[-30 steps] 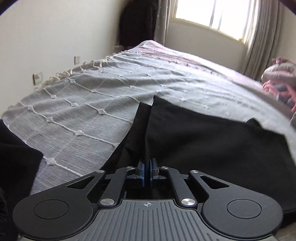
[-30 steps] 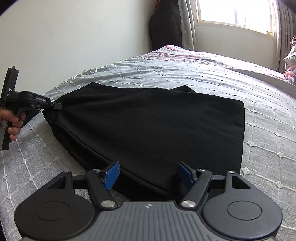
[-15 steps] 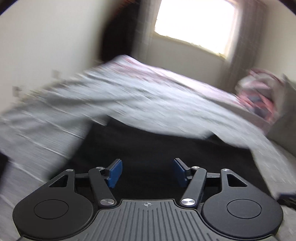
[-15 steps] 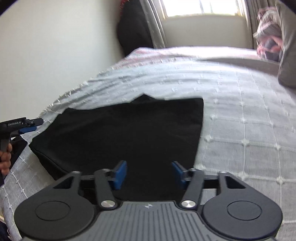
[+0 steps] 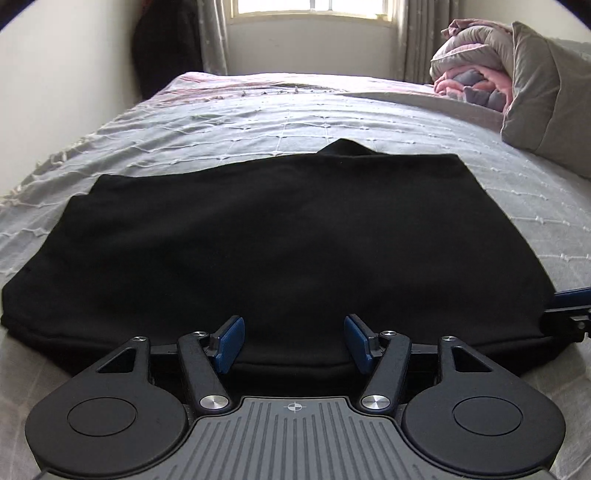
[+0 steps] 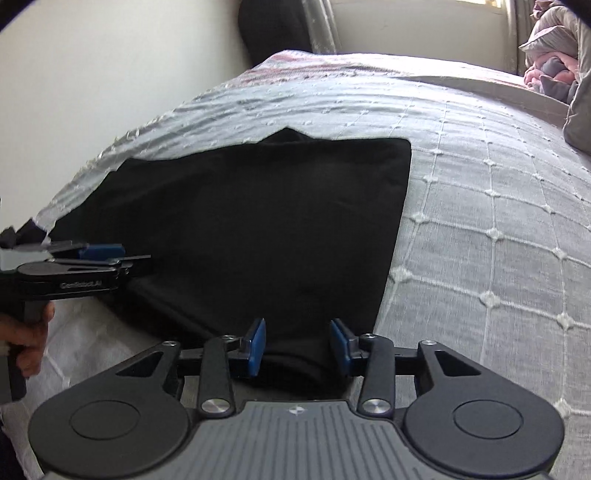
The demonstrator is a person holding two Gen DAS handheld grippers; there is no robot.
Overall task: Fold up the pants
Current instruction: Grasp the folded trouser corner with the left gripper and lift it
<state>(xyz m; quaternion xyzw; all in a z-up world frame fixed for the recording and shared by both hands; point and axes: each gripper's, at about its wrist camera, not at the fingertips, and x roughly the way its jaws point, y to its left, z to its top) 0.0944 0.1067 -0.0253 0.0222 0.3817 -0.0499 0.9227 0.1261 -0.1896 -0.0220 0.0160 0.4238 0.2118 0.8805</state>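
The black pants [image 5: 280, 240] lie folded into a flat rectangle on the grey bedspread [image 5: 280, 122]. They also show in the right wrist view [image 6: 258, 229]. My left gripper [image 5: 293, 345] is open and empty, its blue pads straddling the near folded edge. It shows from the side in the right wrist view [image 6: 110, 254], at the pants' left edge. My right gripper [image 6: 297, 345] is open, its jaws on either side of the near right corner of the pants. Its tip shows at the right edge of the left wrist view [image 5: 570, 314].
A grey pillow [image 5: 546, 96] and a rolled pink and grey blanket [image 5: 469, 62] lie at the far right of the bed. A white wall [image 6: 110, 74] runs along the left side. A window [image 5: 310, 5] and curtains are at the far end.
The left gripper let go of the pants' edge, opened, and swung round to face the near edge. The right gripper moved right to the near right corner. The pants now lie flat.
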